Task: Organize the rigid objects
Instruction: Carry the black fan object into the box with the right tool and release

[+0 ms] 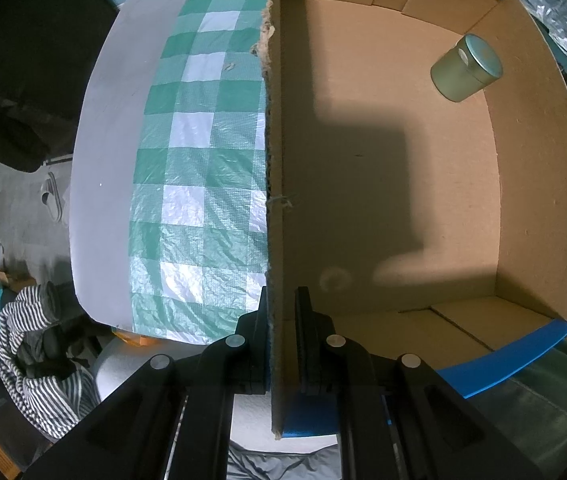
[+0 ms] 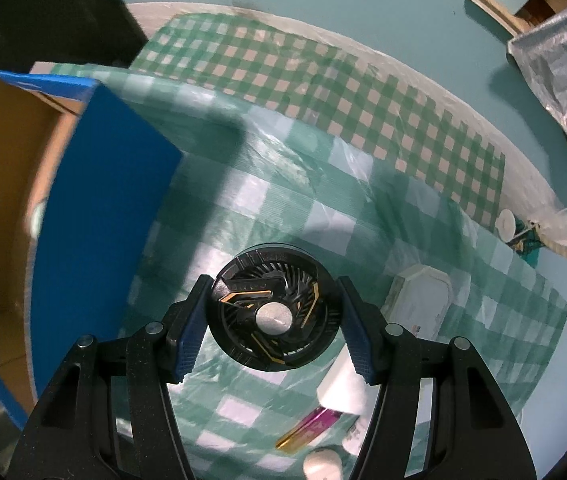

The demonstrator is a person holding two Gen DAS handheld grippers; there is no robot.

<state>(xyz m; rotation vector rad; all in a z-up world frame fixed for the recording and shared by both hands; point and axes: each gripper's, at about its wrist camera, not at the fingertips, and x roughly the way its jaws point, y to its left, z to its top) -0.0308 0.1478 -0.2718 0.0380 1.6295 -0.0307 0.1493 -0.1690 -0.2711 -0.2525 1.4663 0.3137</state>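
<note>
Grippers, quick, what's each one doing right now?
Left gripper: closed on the cardboard box wall.
Right gripper: closed on the round black fan, held above the checked cloth.

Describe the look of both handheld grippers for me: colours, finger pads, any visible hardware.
Both are matte black, linkage-style frames with slotted arms and round silver pivot pins. The left gripper has flat black fingers with ribbed black pads. The right gripper carries ribbed blue pads on black fingers. No cables, printed markings, hands or sleeves show in either wrist view.
</note>
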